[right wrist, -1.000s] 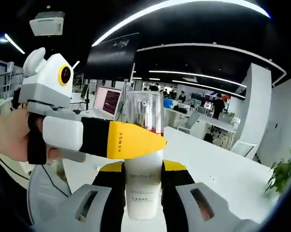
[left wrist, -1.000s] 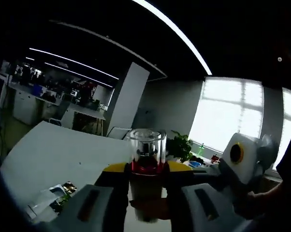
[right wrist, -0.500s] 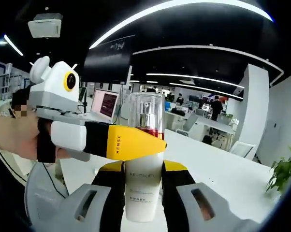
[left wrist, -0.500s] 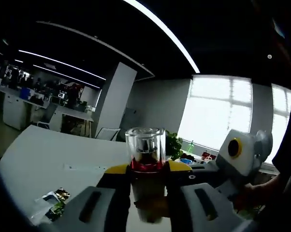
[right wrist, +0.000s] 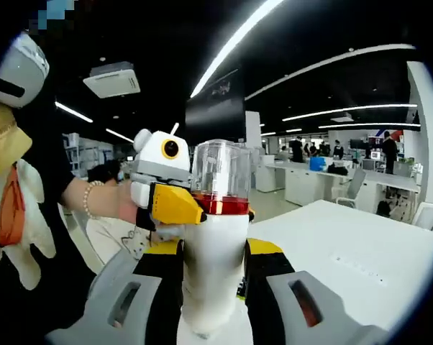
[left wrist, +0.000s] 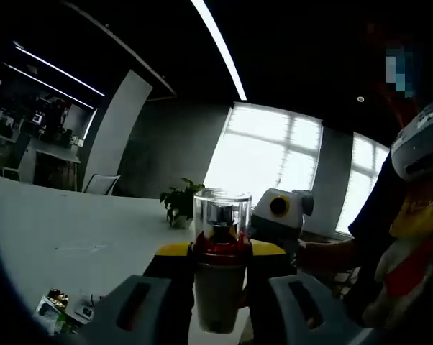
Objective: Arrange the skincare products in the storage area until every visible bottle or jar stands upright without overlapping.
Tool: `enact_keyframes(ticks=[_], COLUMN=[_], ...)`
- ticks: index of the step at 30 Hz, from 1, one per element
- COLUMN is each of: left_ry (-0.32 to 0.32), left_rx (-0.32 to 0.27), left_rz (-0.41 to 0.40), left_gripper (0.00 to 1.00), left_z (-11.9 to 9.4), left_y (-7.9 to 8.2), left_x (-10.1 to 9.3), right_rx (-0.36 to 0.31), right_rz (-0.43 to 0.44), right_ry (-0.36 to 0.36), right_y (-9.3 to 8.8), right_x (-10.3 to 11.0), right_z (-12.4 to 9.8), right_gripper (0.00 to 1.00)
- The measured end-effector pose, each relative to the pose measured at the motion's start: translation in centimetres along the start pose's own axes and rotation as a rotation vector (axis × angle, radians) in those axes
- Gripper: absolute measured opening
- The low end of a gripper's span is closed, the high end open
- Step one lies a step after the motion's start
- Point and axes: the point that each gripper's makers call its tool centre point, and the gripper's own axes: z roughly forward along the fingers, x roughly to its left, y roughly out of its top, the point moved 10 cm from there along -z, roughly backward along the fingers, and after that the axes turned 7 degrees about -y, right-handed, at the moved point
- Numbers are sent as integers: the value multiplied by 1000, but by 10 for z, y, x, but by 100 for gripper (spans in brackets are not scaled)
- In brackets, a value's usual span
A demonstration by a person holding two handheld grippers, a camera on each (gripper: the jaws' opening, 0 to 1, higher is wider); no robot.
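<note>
A white pump bottle (left wrist: 220,284) with a clear cap and a red collar is held up in the air, upright in both views. My left gripper (left wrist: 220,251) is shut on it at the red collar. My right gripper (right wrist: 209,251) is shut on the white body (right wrist: 213,266) lower down. In the right gripper view the left gripper (right wrist: 195,208) comes in from the left, its yellow jaw pressed to the collar. In the left gripper view the right gripper (left wrist: 274,241) shows just behind the bottle on the right.
A long white table (left wrist: 58,230) (right wrist: 360,266) lies below. Small printed packets (left wrist: 58,309) lie on it at the lower left. A potted plant (left wrist: 177,205) stands at its far end. The person (left wrist: 403,237) (right wrist: 29,180) stands close beside the grippers.
Both cameras have swung round with the bottle still held by both grippers. The bottle's printed label no longer faces the right gripper's camera, and the person's body has come into both views.
</note>
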Motion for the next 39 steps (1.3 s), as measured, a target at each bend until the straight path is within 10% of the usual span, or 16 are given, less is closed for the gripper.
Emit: enact_keyframes(ticks=[7,39], left_ry=[-116,-119], left_rx=[175,443], left_rz=[104,42], left_gripper=[22,23], left_z=[10,13], left_y=[-5,-68], left_x=[-8,28], right_rx=[90,186], right_rz=[-46,-101], right_ry=[154,63], right_y=[-7,-91], right_x=[-3,-5], right_z=[-9,-1], right_gripper=[29,28])
